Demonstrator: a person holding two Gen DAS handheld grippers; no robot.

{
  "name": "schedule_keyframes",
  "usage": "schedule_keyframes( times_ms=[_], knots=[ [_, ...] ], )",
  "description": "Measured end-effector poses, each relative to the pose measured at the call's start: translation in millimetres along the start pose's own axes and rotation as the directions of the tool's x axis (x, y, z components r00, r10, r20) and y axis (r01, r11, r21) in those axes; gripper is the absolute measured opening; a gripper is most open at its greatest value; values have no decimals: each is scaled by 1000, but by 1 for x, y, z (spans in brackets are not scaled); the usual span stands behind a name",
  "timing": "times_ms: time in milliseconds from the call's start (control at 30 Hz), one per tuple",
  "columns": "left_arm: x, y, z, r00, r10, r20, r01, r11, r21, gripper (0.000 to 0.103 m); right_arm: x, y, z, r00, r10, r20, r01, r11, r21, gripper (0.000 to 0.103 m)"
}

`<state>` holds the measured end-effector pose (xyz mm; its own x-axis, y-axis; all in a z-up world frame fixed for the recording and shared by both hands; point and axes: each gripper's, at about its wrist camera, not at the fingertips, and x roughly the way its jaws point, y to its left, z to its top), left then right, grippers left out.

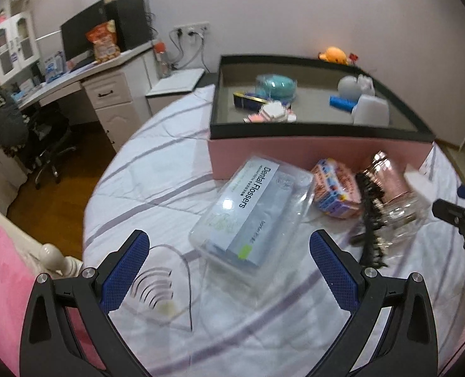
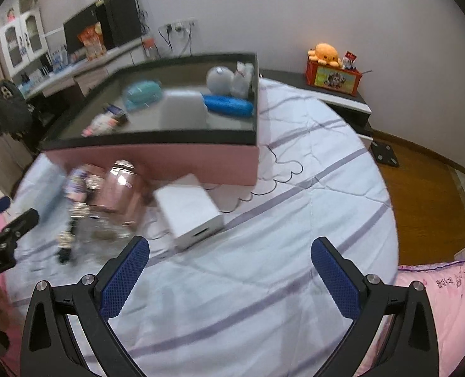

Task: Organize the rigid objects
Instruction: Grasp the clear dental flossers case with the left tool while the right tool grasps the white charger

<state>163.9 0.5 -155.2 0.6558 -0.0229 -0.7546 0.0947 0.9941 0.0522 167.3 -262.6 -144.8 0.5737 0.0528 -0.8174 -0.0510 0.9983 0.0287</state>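
Both tools wide apart and empty above the bed.
The dental flossers box (image 1: 251, 210) lies just ahead of the left tool (image 1: 229, 270); the white box (image 2: 190, 213) lies ahead-left of the right tool (image 2: 229, 270), beside the pink bin (image 2: 157, 160).

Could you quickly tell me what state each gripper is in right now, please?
Left gripper: open, holding nothing, above the dental flossers box.
Right gripper: open, holding nothing, over the bedsheet.

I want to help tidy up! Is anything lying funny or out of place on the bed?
Yes. The pink glass jar lies tipped on its side next to the black hair clip, outside the pink box. The dental flossers case sits crooked beside them. Nothing looks spilled or broken.
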Motion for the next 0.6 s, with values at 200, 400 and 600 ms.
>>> schedule_keyframes(
  times_ms=[200, 400, 600],
  knots=[
    [24, -9, 6, 998, -46, -37, 49, 996, 69, 103, 28, 5, 10, 999, 39, -28, -40, 998, -51, 103],
    [36, -9, 15, 989, -129, -73, 131, 991, 28, 88, 34, 19, 18, 999, 47, -8, -48, 994, -101, 88],
    [26, -5, 10, 984, -162, -70, 162, 987, -9, 71, 25, 35, 11, 997, 71, 6, -69, 984, -161, 50]
  ],
)
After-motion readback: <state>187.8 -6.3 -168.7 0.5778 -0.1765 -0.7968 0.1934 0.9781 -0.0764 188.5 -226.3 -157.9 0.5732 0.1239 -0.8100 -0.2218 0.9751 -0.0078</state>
